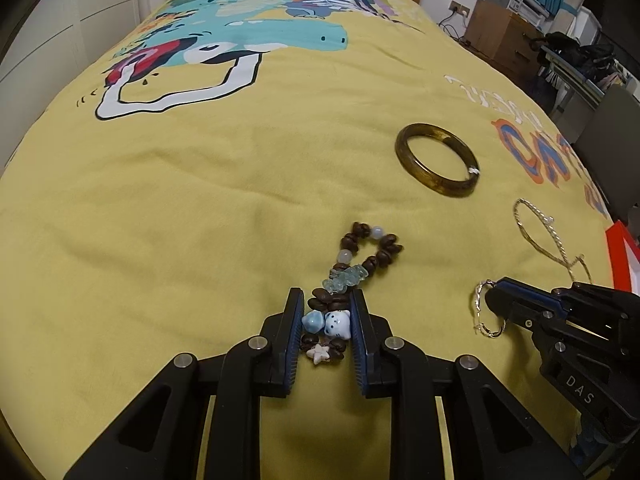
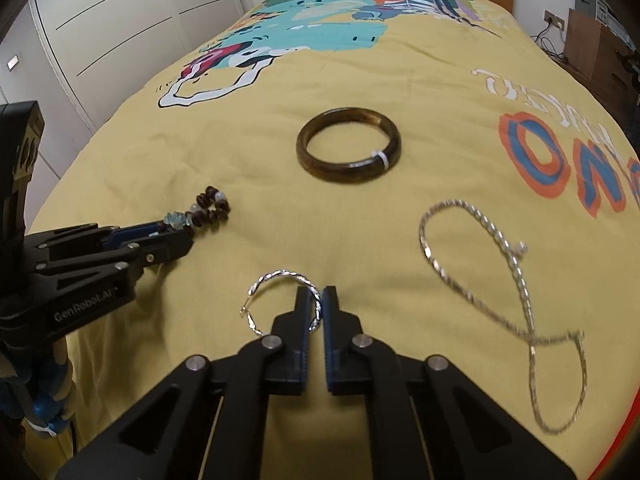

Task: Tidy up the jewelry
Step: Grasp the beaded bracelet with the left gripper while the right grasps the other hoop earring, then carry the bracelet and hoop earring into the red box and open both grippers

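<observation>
A bracelet of brown beads [image 1: 386, 246] with blue and white charms lies on the yellow bedspread [image 1: 180, 208]. My left gripper [image 1: 327, 294] is shut on it, pads pressing the blue bead and the white bear charm. In the right wrist view the left gripper [image 2: 176, 236] comes in from the left, the beaded bracelet [image 2: 212, 208] sticking out past its tips. My right gripper [image 2: 318, 292] is shut on a twisted silver hoop [image 2: 276, 274], whose wire passes between the pads. The left wrist view shows the right gripper [image 1: 494, 296] low at the right with the hoop [image 1: 478, 304] at its tips.
A dark brown bangle [image 2: 348, 172] lies farther up the bed. A long silver chain [image 2: 504, 248] is looped to the right. A red box [image 1: 620, 260] sits at the bed's right edge. White wardrobe doors stand left; a cardboard box and desk clutter stand right.
</observation>
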The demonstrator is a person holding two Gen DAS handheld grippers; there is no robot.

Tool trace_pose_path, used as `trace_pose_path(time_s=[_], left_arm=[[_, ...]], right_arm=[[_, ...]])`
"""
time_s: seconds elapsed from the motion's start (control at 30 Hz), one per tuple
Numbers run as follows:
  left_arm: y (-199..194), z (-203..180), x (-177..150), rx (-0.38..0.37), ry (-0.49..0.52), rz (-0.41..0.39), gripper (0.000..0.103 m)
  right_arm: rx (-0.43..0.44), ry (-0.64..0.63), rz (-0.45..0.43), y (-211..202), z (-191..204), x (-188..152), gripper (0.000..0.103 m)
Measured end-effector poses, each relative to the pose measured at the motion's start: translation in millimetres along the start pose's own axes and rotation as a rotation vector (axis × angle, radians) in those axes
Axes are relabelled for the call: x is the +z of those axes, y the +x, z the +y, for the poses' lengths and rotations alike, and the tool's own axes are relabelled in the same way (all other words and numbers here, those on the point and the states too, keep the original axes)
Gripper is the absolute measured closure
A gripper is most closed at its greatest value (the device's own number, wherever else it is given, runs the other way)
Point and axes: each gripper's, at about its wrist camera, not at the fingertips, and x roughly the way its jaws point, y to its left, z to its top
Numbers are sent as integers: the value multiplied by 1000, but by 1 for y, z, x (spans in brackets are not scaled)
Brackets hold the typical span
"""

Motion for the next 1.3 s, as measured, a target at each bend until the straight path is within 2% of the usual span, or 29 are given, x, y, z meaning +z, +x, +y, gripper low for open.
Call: trace_pose_path(time_s=[0.33, 0.67, 0.87, 1.03, 1.3], left_arm=[[-49, -17, -36, -37, -2, -8, 81], [-96, -74, -65, -84, 69, -40, 81], [-115, -133, -71, -138, 156, -55, 81], [-119, -191, -65, -192, 244, -59, 81], [-104, -301, -34, -313, 353, -41, 81]], right_arm=[[-6, 39, -57, -74, -8, -41, 98], [-83, 130, -128, -161, -45, -100, 98], [-138, 212, -173, -205, -79, -138, 98], [-196, 287, -198, -237, -122, -168, 98], [-279, 365, -222, -264, -198, -183, 98]])
